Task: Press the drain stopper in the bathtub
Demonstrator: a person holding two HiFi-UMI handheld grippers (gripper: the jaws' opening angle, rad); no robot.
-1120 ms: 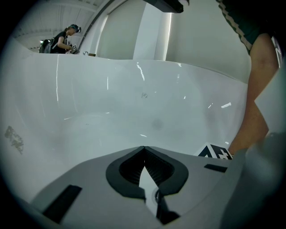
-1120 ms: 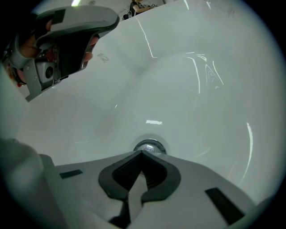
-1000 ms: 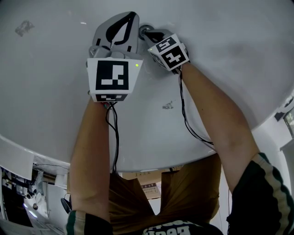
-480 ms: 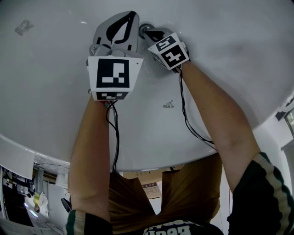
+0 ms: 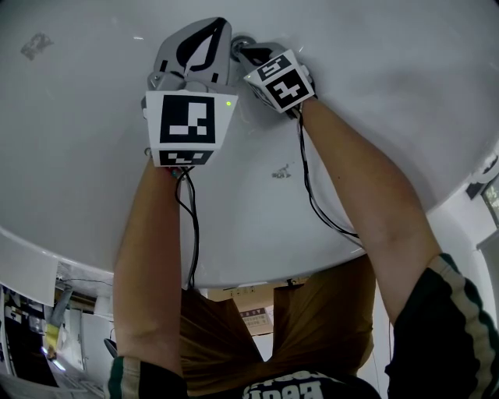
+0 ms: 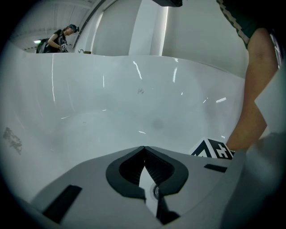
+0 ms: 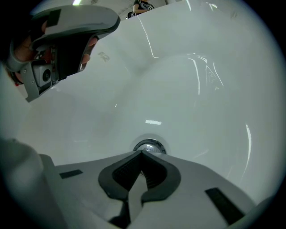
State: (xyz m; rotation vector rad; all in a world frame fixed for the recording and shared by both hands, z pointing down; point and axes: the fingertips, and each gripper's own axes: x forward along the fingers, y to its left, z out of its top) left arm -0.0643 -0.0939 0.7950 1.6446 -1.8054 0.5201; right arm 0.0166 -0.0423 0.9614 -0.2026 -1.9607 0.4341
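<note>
A round chrome drain stopper (image 7: 149, 146) sits in the white bathtub floor (image 7: 187, 107). My right gripper (image 7: 142, 153) is shut with nothing between its jaws, and its tips sit on or just above the stopper's near rim. From the head view the stopper (image 5: 242, 43) peeks out beside the right gripper (image 5: 248, 53). My left gripper (image 5: 220, 23) hovers just left of it, shut and empty. In the left gripper view its closed tips (image 6: 144, 147) point at the bare tub wall.
The tub's white wall (image 6: 134, 112) curves up all around. A small dark mark (image 5: 280, 172) lies on the tub floor near my right forearm. Cables (image 5: 312, 195) trail from both grippers over the tub rim. A person (image 6: 62, 38) stands beyond the far rim.
Both grippers have shifted slightly away from me and to the left, the right one closing in over the stopper. Neither has changed its jaw state.
</note>
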